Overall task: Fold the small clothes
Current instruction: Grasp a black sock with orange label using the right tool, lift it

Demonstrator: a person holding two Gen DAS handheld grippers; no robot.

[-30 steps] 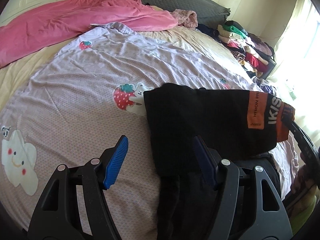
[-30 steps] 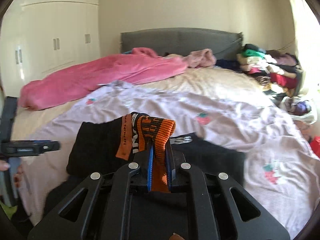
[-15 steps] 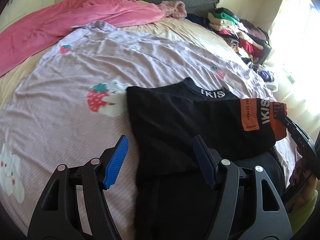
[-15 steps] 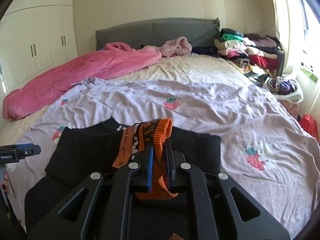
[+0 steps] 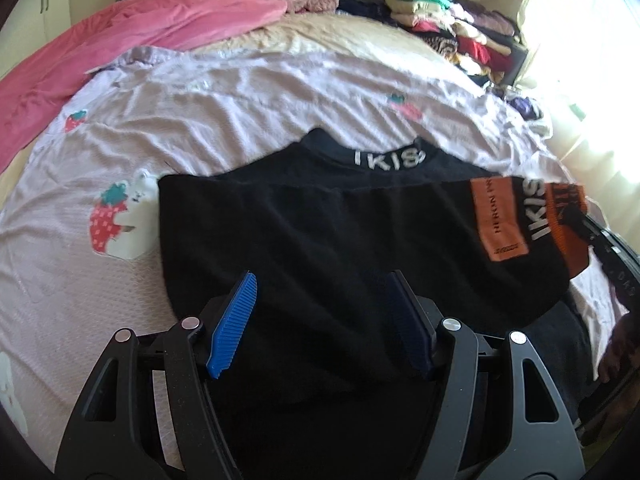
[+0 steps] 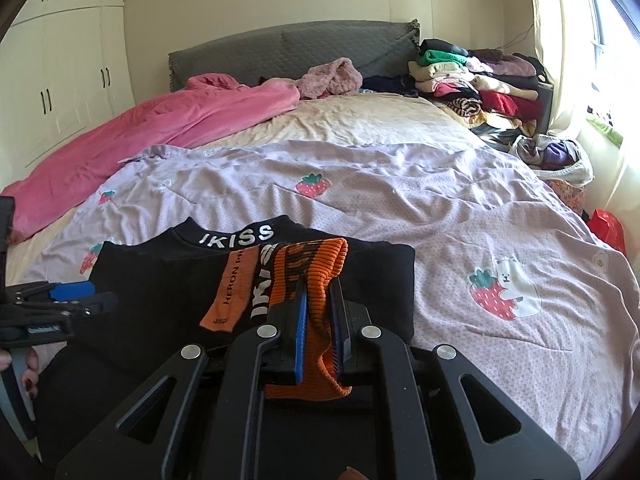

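Note:
A black sweater (image 5: 320, 232) lies on the lilac strawberry-print quilt (image 5: 240, 104), its collar lettered "IKISS" (image 6: 238, 236) pointing toward the headboard. One sleeve is folded across the body and ends in an orange striped cuff (image 6: 316, 264). My right gripper (image 6: 318, 320) is shut on that cuff, just above the sweater's right side. The cuff (image 5: 568, 216) and right gripper (image 5: 600, 240) also show at the right edge of the left wrist view. My left gripper (image 5: 320, 312) hovers open over the sweater's lower body, nothing pinched between its blue pads (image 5: 234, 320). It also appears as the left gripper (image 6: 76, 296) at the sweater's left edge.
A pink blanket (image 6: 160, 128) lies along the far left of the bed below a grey headboard (image 6: 288, 52). Stacked folded clothes (image 6: 472, 80) fill the far right corner, with a bag of clothes (image 6: 556, 156) beside the window. White wardrobes (image 6: 60, 80) stand at left.
My left gripper has shifted from the sweater's left edge to over its body, and the collar has come into view. My right gripper has sunk toward the bed with the cuff still clamped.

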